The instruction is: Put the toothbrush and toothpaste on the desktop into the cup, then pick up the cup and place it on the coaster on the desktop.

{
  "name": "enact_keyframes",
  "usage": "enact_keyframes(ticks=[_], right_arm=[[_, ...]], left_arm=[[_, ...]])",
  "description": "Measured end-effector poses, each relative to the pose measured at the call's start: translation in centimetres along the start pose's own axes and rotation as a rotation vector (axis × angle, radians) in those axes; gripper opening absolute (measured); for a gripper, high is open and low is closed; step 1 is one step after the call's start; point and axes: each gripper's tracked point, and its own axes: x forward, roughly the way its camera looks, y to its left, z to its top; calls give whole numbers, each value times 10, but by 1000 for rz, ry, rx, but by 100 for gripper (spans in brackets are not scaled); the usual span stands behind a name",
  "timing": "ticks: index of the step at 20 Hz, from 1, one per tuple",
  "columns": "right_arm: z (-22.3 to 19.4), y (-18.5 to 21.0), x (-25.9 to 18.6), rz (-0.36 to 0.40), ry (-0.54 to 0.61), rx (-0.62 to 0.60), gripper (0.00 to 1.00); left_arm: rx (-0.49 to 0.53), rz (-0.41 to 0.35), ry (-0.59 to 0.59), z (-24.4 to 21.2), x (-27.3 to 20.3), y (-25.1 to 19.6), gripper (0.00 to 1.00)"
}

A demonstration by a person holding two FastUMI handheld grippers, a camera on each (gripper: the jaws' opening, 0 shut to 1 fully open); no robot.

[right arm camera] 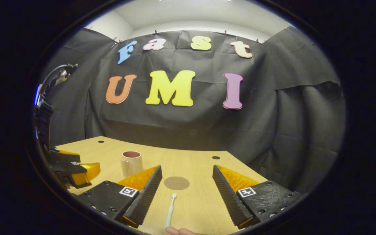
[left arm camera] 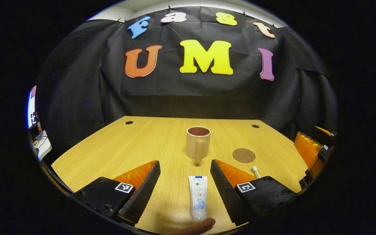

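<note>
Both claws gape: left (left arm camera: 184,182) astride toothpaste (left arm camera: 198,197) facing cup (left arm camera: 198,142), right (right arm camera: 186,192) astride toothbrush (right arm camera: 170,210) near coaster (right arm camera: 176,183).

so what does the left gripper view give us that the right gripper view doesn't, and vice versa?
Left gripper view: the toothpaste lying on the table between the left gripper fingers, which stand open.

Right gripper view: the whole toothbrush between the open right gripper fingers; the left view catches just its tip.

Both: the cup, empty and upright, the coaster, and the other gripper at the edge.
</note>
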Motion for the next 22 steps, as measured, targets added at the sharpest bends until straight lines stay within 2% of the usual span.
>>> enact_keyframes(ticks=[2, 6, 13, 15, 22], right_arm=[[-6, 1, 2, 1, 10, -7, 95], [-20, 4, 4, 8, 40, -10, 95], [-45, 3, 11, -1, 98, 17, 95], [-49, 7, 12, 18, 109, 30, 95], [-53, -11, 21, -14, 116, 52, 95]], left_arm=[[5, -16, 66, -19, 4, -8, 99], [13, 2, 166, -49, 9, -8, 99], [22, -67, 294, -95, 3, -31, 99], [49, -59, 330, -104, 3, -29, 94], [20, -51, 322, -108, 4, -30, 88]])
